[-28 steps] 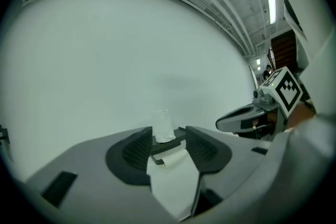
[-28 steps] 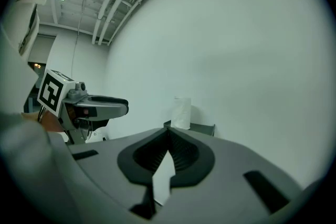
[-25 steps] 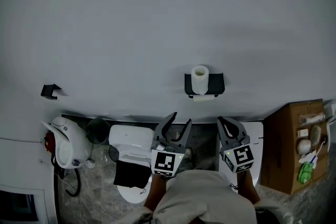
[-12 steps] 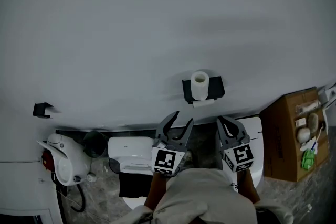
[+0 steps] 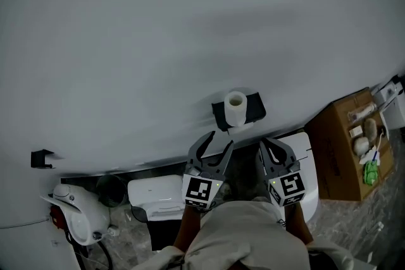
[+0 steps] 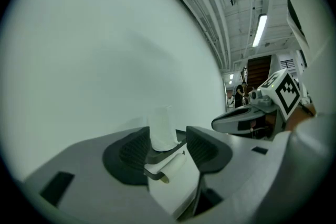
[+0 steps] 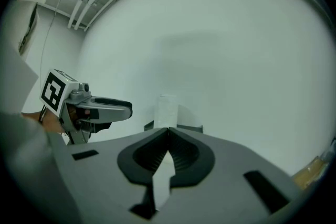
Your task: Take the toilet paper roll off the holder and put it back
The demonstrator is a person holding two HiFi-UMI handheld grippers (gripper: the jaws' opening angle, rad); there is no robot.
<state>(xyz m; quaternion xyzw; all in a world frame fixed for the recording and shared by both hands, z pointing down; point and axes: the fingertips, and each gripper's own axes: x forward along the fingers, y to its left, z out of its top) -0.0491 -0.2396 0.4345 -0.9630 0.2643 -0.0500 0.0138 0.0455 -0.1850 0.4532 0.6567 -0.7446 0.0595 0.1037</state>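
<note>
Peering down, the head view cuts both forearms off at 6 o'clock under a pale shirt. The toilet paper roll (image 5: 236, 107) stands upright on the black holder (image 5: 255, 107) on the wall, at 12 o'clock from the left gripper (image 5: 218, 141) and right gripper (image 5: 271, 146), which point toward it without touching. Left gripper view: jaws apart and opening, gripping nothing, the roll framed beyond them. Right gripper view: jaw tips together, partly hiding the roll.
</note>
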